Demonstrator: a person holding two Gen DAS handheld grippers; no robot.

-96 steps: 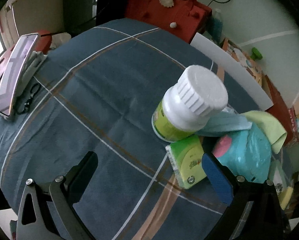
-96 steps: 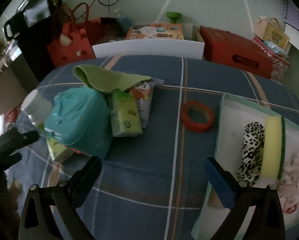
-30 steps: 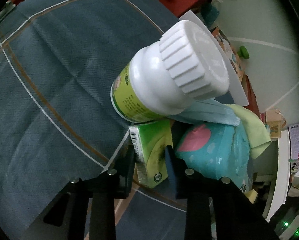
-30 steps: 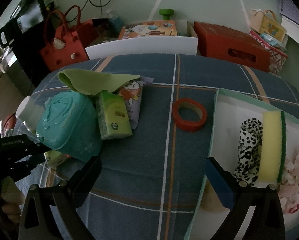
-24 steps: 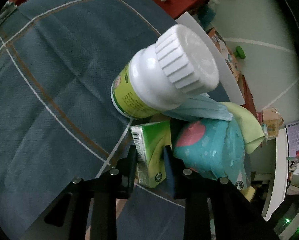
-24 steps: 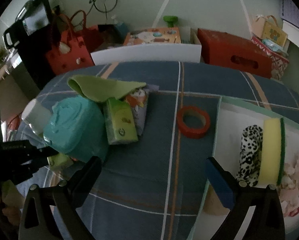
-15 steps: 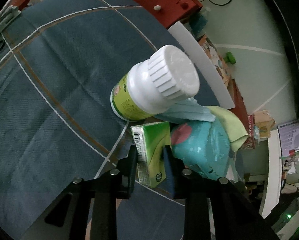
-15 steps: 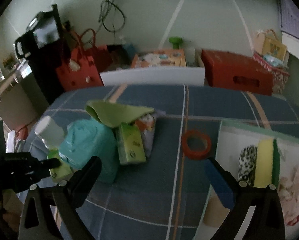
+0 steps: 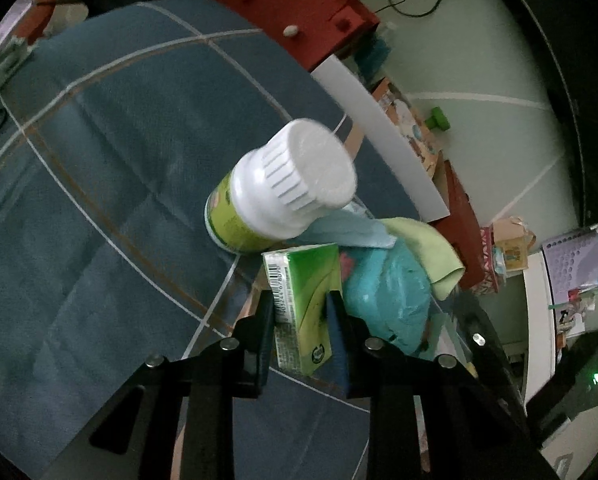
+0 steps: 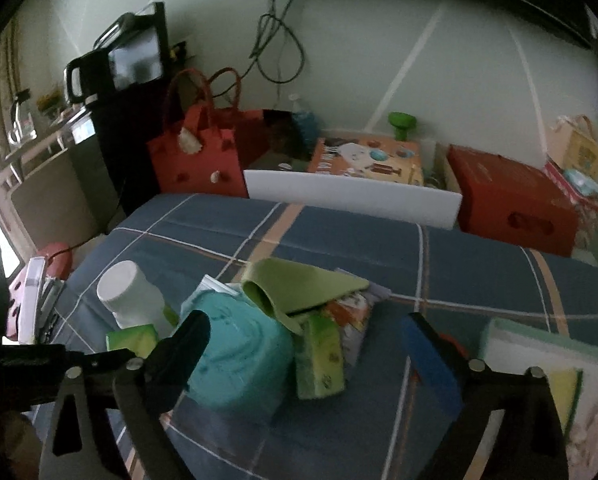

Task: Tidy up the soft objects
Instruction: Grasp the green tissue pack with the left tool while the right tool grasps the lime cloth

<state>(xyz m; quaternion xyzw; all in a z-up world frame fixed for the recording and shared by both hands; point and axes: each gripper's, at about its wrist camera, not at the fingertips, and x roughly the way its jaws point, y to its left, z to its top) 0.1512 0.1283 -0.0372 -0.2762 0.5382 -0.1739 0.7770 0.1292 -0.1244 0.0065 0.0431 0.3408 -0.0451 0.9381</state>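
My left gripper [image 9: 299,304] is shut on a green tissue pack [image 9: 304,300] and holds it above the blue plaid cloth [image 9: 99,184]. The same pack shows in the right wrist view [image 10: 133,338], gripped at the left. Beside it lie a teal wipes pack [image 9: 383,300] [image 10: 239,360], a light green cloth [image 9: 431,252] [image 10: 299,284] and a second green tissue pack [image 10: 319,360]. My right gripper [image 10: 303,344] is open and empty, raised above the pile. A pale green tray [image 10: 547,348] holding a yellow sponge [image 10: 563,392] sits at the right.
A white-capped bottle [image 9: 287,188] [image 10: 133,296] stands left of the pile. A red tape ring [image 10: 449,340] peeks out behind my right finger. A white board [image 10: 351,196], red bag [image 10: 199,160] and red box [image 10: 511,204] line the far edge. A phone [image 10: 29,300] lies far left.
My left gripper closed on the green tissue pack and has lifted it away from the pile. My right gripper has risen and tilted up, staying open.
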